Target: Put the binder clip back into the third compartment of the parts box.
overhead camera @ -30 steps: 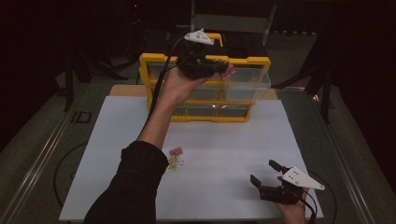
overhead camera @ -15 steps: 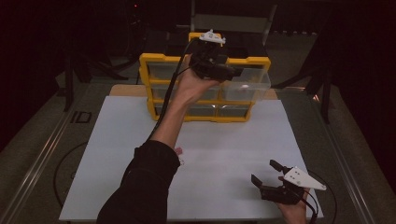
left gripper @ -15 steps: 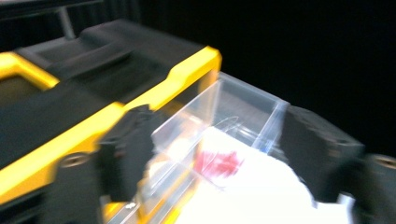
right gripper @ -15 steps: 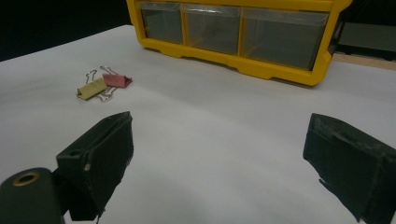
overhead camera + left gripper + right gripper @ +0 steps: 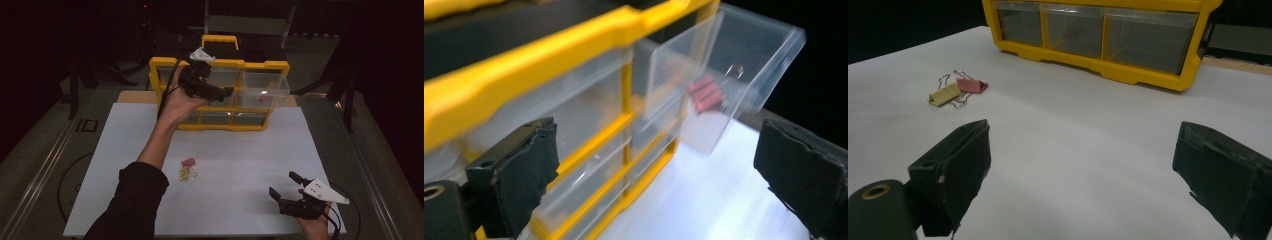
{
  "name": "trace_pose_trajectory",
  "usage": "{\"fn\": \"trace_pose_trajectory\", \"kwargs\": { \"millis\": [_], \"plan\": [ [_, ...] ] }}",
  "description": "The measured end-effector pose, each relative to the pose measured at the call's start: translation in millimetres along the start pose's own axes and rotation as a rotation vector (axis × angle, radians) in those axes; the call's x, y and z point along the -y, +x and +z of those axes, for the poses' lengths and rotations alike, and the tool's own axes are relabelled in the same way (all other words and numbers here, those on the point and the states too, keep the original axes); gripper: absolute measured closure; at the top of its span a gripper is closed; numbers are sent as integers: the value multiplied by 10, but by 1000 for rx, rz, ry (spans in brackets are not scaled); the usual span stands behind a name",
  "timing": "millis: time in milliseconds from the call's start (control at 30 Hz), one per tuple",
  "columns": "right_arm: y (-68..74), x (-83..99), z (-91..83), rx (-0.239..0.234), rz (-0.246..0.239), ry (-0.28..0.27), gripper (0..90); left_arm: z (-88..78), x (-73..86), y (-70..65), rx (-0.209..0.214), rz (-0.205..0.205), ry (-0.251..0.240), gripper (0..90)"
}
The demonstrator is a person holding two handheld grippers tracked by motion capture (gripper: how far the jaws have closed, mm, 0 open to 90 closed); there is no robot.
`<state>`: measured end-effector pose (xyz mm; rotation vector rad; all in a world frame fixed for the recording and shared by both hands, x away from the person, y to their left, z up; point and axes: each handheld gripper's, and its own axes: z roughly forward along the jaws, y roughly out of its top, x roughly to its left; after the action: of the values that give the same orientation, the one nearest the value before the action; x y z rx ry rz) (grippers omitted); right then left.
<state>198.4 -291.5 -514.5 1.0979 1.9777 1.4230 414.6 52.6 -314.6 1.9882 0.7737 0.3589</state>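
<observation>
Nearest the person, the right gripper (image 5: 287,187) rests low over the white paper sheet (image 5: 240,165) on the table, its jaws spread wide with nothing between them. Farther in lie a pink binder clip (image 5: 188,162) and a yellow binder clip (image 5: 184,173), touching. Beyond them the left gripper (image 5: 231,91) hangs before the yellow plastic drawer cabinet (image 5: 220,65); its jaws have just been opening and stand apart, empty. Just past them, the clear plastic drawer (image 5: 744,65) is pulled out, and inside lies what looks like another pink binder clip (image 5: 706,93), somewhat blurred.
</observation>
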Motion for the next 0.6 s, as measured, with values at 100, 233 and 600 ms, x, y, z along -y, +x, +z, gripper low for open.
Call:
{"fn": "trace_pose_trajectory", "kwargs": {
  "millis": [100,233,600],
  "plan": [
    [-2,2,-2,2,-3,1,83,-80,168,26,-23,10,5,73],
    [4,1,0,2,0,1,83,-154,399,53,-43,13,28,72],
    [16,2,6,1,-4,5,83,-253,816,13,-75,59,112,101]
  ]
}}
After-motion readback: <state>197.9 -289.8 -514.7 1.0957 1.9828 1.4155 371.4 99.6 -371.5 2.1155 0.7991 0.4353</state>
